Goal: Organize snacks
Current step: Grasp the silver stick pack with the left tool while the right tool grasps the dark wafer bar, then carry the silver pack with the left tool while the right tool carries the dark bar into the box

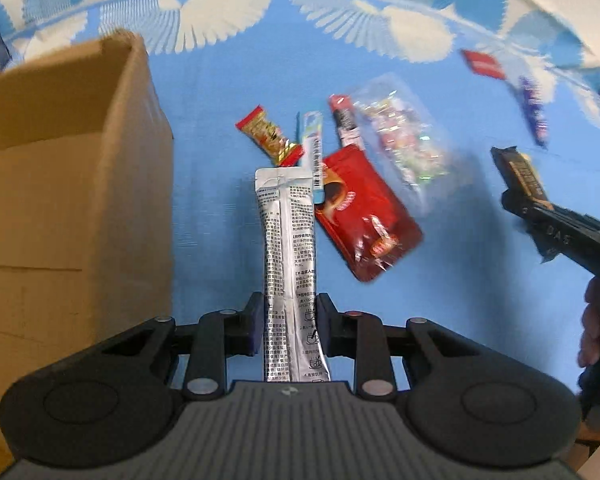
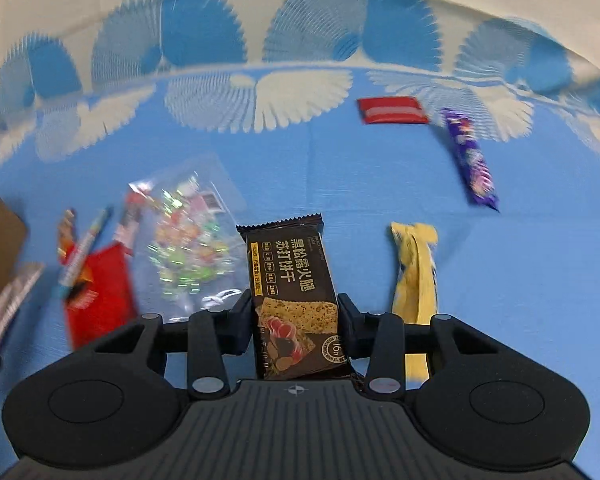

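A blue cloth with white fan-shaped prints (image 2: pixel 340 168) covers the surface; whether a table or a bed lies beneath it cannot be told. At its left stands an open brown cardboard box (image 1: pixel 71 184) with plain, matte walls. The left tongs (image 1: pixel 291 326) are clamped on a long silver foil stick sachet with black print (image 1: pixel 289 248), which points forward beside the box. The right tongs (image 2: pixel 295 326) are clamped on a dark brown glossy cracker packet (image 2: pixel 293 280). Loose on the cloth lie a shiny red flat pouch (image 1: pixel 364 216), a crinkly clear bag of coloured sweets (image 1: pixel 404 136), a small red-and-gold wrapped bar (image 1: pixel 269 136), a purple wrapper (image 2: pixel 470 160), a twisted yellow packet (image 2: pixel 416 276) and a red-and-white flat packet (image 2: pixel 392 110).
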A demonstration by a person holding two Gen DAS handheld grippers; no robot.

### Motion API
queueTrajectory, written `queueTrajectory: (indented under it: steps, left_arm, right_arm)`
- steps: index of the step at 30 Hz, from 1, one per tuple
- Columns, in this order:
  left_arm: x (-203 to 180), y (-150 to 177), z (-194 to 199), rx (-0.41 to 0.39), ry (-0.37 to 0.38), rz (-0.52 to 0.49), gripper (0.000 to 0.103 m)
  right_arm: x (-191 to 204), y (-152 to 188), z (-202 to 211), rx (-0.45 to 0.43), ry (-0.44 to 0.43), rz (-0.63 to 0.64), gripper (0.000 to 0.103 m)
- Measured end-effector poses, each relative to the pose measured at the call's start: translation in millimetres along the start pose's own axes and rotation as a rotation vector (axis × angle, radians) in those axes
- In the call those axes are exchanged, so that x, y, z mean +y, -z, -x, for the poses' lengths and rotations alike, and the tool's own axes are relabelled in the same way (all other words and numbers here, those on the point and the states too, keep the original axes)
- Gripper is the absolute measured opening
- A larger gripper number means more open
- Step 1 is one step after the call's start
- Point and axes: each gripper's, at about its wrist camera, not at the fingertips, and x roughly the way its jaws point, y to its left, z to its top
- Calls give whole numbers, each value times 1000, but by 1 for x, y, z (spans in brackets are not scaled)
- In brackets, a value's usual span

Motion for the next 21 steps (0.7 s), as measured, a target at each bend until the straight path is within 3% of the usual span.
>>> queueTrajectory:
  steps: [6, 11, 21]
  left_arm:
    - [4, 31, 70, -101, 48, -35, 30]
    - [22, 61, 119, -166, 38, -26, 30]
    - [93, 137, 204, -251, -83, 20, 30]
  right_arm:
    - [21, 25, 80, -115, -8, -109, 44]
    - [56, 56, 146, -170, -30, -143, 44]
    - [166, 112, 244, -161, -158, -72, 45]
